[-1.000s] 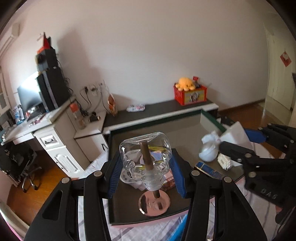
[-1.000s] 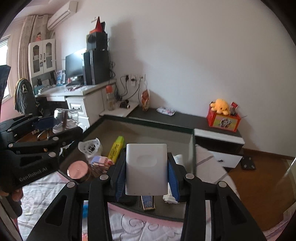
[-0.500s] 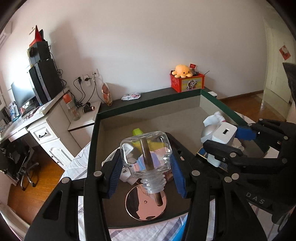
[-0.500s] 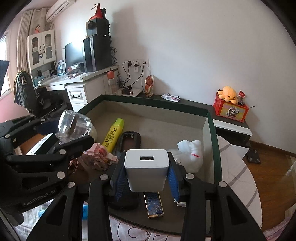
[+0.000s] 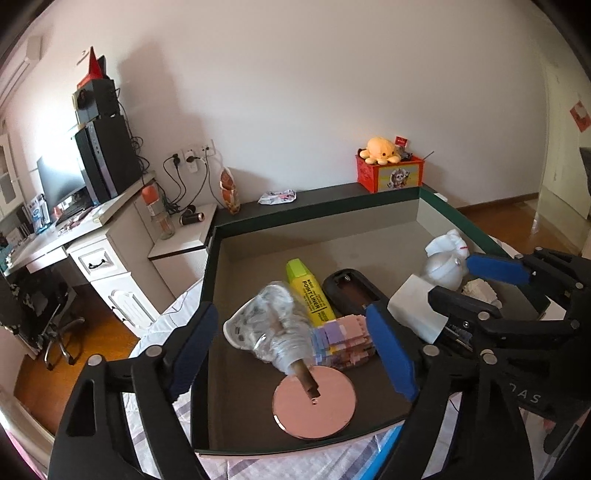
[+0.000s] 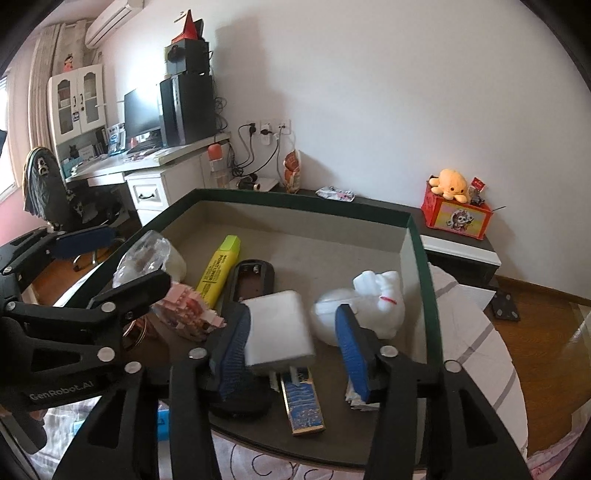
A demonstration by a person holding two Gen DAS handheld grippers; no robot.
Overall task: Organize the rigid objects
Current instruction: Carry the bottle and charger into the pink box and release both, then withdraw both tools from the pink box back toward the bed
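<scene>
Green-rimmed box [image 5: 458, 214] below both grippers: left gripper [image 5: 295, 350] jaws spread, blurred glass bottle [image 5: 273, 328] loose between; right gripper [image 6: 291, 350] jaws spread, white charger [image 6: 277, 332] against left pad.

A plain white wall [image 5: 295, 92] runs behind everything, with sockets [image 6: 271, 127] and trailing black cables. To the left stands a white desk [image 6: 155, 173] with a monitor [image 6: 140, 114] and a tall black tower [image 6: 186, 109]. An office chair [image 6: 44, 192] sits on the wooden floor [image 6: 546, 325]. An air conditioner [image 6: 114, 16] hangs high up.
</scene>
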